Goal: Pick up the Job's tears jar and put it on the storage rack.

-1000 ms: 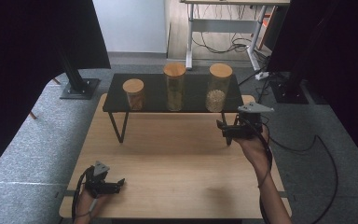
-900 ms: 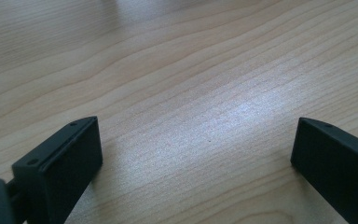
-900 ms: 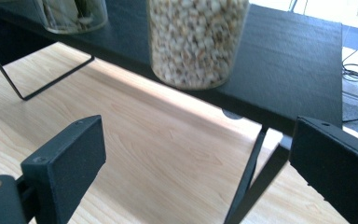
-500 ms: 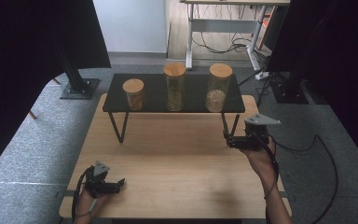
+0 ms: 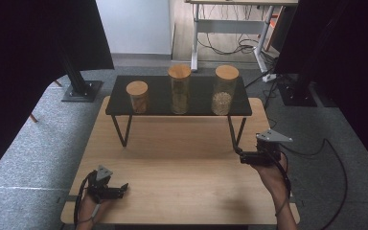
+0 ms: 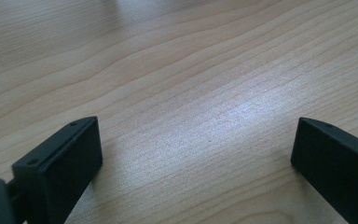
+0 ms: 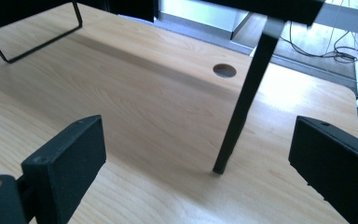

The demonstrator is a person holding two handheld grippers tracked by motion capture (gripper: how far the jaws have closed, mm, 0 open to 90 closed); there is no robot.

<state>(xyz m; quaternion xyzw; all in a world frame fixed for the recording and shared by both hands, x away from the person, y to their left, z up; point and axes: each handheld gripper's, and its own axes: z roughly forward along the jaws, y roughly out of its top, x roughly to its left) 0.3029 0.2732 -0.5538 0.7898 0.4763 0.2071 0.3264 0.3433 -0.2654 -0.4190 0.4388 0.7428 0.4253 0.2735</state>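
The right gripper (image 5: pixel 242 155) hangs low over the right side of the wooden bench (image 5: pixel 182 158), just in front of the front right leg (image 5: pixel 231 133) of a black shelf (image 5: pixel 155 103) that stands across the back of the bench. Its jaws are wide apart with nothing between them, and in the right gripper view that thin black leg (image 7: pixel 242 116) rises from the wood just ahead of the gap, closer to the right-hand jaw, not touching either one. The same view shows a round hole (image 7: pixel 224 70) in the bench top beyond the leg, and the bent wire foot (image 7: pixel 37 42) of the shelf's far side at upper left. Three jars with wooden lids stand in a row on the shelf: a short jar (image 5: pixel 137 96) at the left, a tall jar (image 5: pixel 179 89) in the middle and a jar with pale grains (image 5: pixel 224 90) at the right, all well apart from both grippers. The right-hand jar is the one nearest the right gripper, up and behind it. The left gripper (image 5: pixel 120 190) rests at the front left corner of the bench, held in a hand, its jaws also spread wide over bare wood with nothing in them.
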